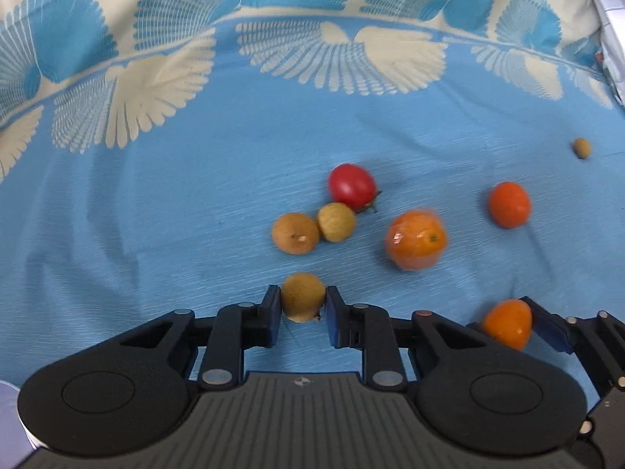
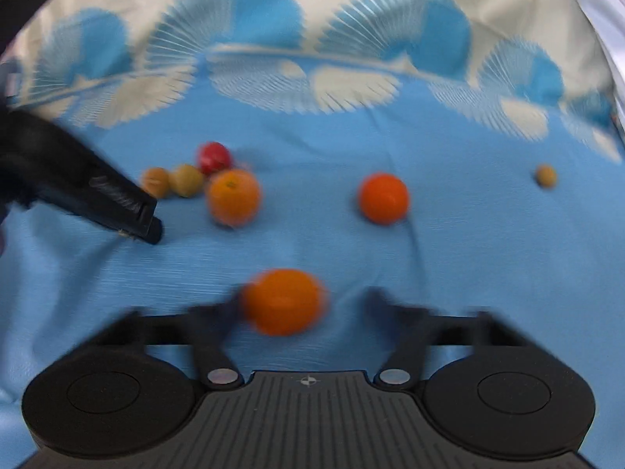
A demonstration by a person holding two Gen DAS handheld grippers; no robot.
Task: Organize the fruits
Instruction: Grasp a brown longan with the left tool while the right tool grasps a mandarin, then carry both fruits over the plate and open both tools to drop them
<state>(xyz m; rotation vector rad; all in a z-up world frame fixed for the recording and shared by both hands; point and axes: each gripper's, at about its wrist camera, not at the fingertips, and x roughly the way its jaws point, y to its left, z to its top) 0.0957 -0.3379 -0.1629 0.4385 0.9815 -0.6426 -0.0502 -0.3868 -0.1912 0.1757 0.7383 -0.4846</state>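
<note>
Your left tongs (image 1: 302, 305) are closed on a small tan, rough-skinned fruit (image 1: 302, 297), both pads pressing its sides just above the blue patterned cloth (image 1: 156, 203). Beyond it lie two more tan fruits (image 1: 295, 233), touching each other, with a red tomato (image 1: 351, 185) against the farther one, then a wrapped orange (image 1: 416, 240) and a redder orange (image 1: 509, 204) well apart. Your right tongs (image 2: 302, 303) stand partly open around a small orange (image 2: 284, 301) (the left finger looks to touch it, the right stands clear). That view is blurred, so contact is uncertain.
</note>
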